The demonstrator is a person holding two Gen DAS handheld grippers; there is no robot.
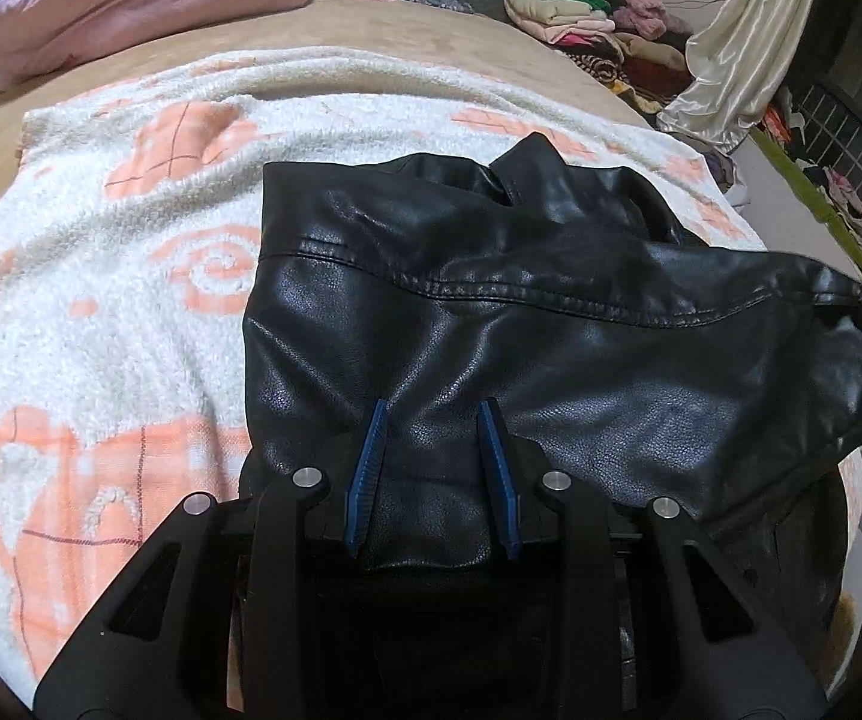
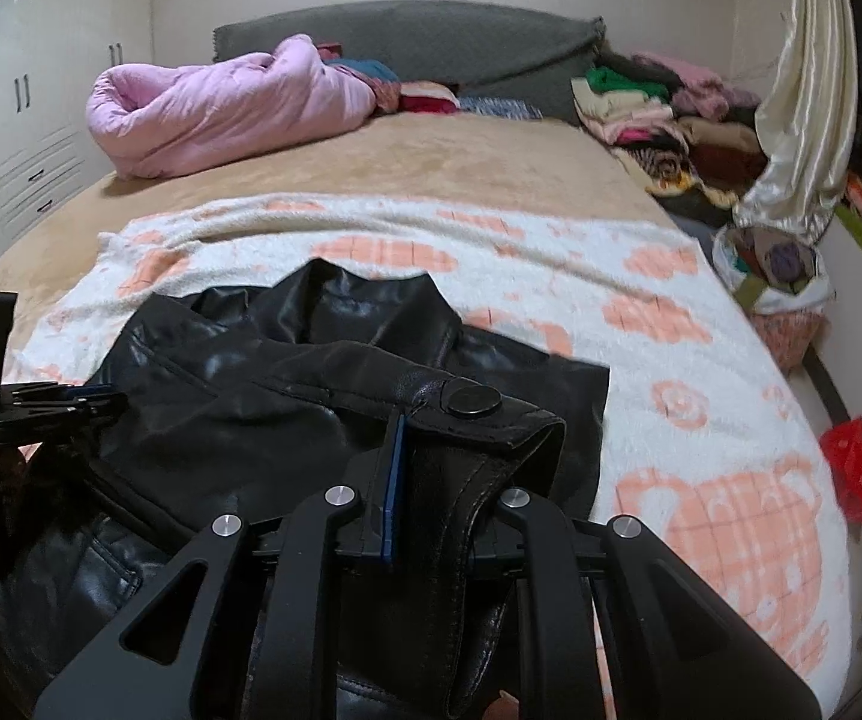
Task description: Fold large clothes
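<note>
Black leather jacket (image 1: 550, 324), no legible label or writing

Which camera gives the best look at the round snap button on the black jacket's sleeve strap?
The right wrist view: the snap button sits clear and close on the strap of the black jacket. The left wrist view shows only the jacket's back, no button.

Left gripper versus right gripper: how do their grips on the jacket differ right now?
The left gripper has a bulge of the black leather jacket between partly spread pads. The right gripper is clamped on the snap-button cuff, holding it raised. Both point down at the same jacket.
</note>
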